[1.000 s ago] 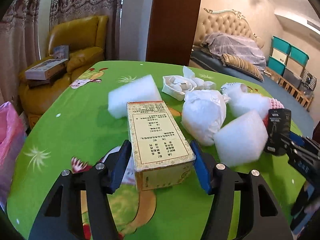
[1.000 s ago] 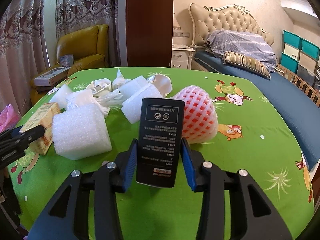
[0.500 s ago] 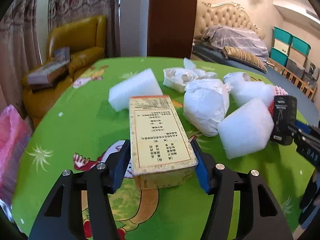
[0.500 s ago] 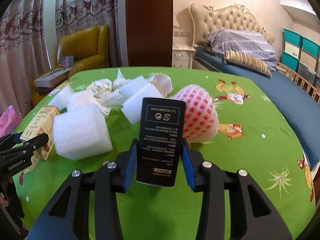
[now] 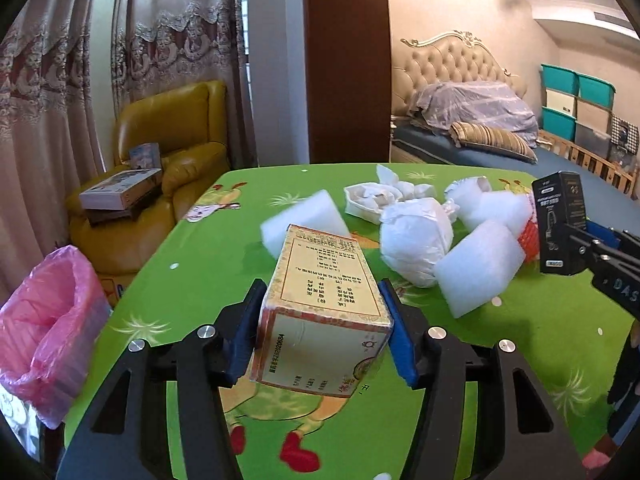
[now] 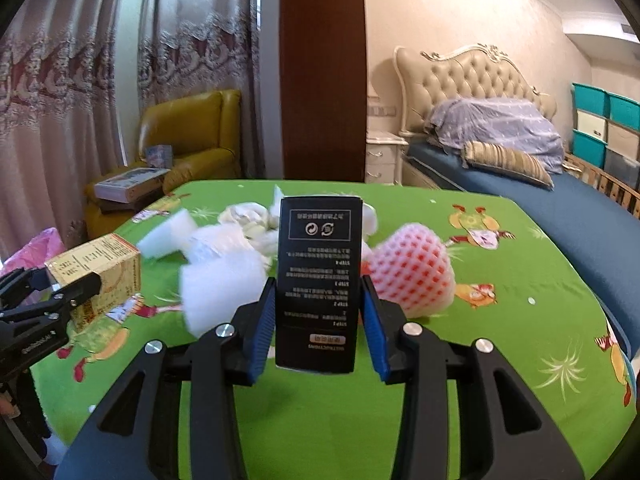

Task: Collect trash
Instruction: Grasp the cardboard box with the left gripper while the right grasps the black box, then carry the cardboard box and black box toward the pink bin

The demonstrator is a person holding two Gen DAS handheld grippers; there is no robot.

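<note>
A yellow printed carton point(image 5: 326, 276) hangs tilted above the green tablecloth point(image 5: 200, 272), with my left gripper point(image 5: 320, 296) shut on its sides. A black box point(image 6: 320, 248) stands upright off the cloth, and my right gripper point(image 6: 318, 284) is shut on its lower half. In the left wrist view the black box point(image 5: 558, 220) and the right gripper point(image 5: 588, 240) show at the right edge. The right wrist view has the yellow carton point(image 6: 104, 264) and the left gripper point(image 6: 68, 288) at its left edge. A pink-lined trash bin point(image 5: 48, 320) stands off the table's left side.
On the cloth lie white foam blocks point(image 5: 478, 268) point(image 5: 308, 216), a knotted white plastic bag point(image 5: 414, 240), crumpled white wrappers point(image 5: 376, 196) and a pink foam fruit net point(image 6: 412, 272). A yellow armchair point(image 5: 176, 128) with boxes stands beyond the bin, and a bed point(image 6: 540, 200) is at the right.
Both grippers have risen with their boxes, which now hang off the cloth. The left view has swung left, bringing the pink bin fully into view.
</note>
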